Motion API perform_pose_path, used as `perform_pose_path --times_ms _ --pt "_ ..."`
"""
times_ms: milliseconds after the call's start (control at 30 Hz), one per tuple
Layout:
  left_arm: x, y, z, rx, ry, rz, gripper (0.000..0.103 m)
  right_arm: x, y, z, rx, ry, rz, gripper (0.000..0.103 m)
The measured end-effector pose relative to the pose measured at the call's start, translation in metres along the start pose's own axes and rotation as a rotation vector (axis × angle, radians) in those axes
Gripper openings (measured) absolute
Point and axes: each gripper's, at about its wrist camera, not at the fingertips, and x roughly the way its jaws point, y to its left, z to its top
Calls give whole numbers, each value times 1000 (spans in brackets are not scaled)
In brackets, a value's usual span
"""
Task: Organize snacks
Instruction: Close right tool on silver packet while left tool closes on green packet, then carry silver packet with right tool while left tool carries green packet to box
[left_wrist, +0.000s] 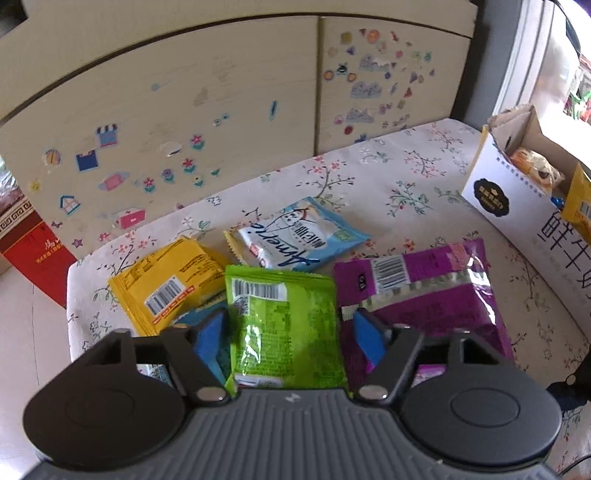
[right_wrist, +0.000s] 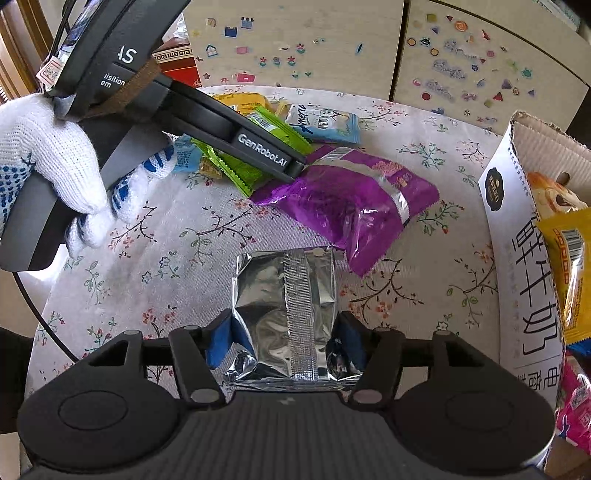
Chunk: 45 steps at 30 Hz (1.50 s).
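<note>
We are partway through gathering the loose snacks into the white carton (right_wrist: 517, 236) at the right edge of the table (right_wrist: 155, 273), which already holds a few packets.

Our left tool (left_wrist: 284, 332) has its blue pads on either side of the green packet (left_wrist: 284, 317); they seem to press its edges, so we judge it gripped, though the pictures do not settle whether it is lifted. Around it lie the yellow packet (left_wrist: 162, 284), the light blue packet (left_wrist: 299, 236) and the purple bag (left_wrist: 436, 295), touching or overlapping.

Our right tool (right_wrist: 286, 339) is closed on the silver foil packet (right_wrist: 284, 295), whose sides crumple against the pads; the packet sits low over the floral cloth, just beside the purple bag.

Next, we think, the silver packet must travel right and up over the carton's rim before release, keeping clear of the left tool working nearby.
</note>
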Motion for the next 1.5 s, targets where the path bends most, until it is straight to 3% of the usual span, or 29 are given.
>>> perform_pose_path --times_ms 33,233,900,1500 --pt "0 -1 1 -2 5 4 56 -1 0 0 2 0 0 66" --pt "-3 -2 -1 -24 6 7 49 -7 -2 -2 17 -1 -6 65" --pt "-38 10 9 -106 -71 15 48 -23 -14 5 100 -42 17 64" --pt "-64 -23 28 -92 -159 -30 48 -72 -55 18 221 -194 -4 64"
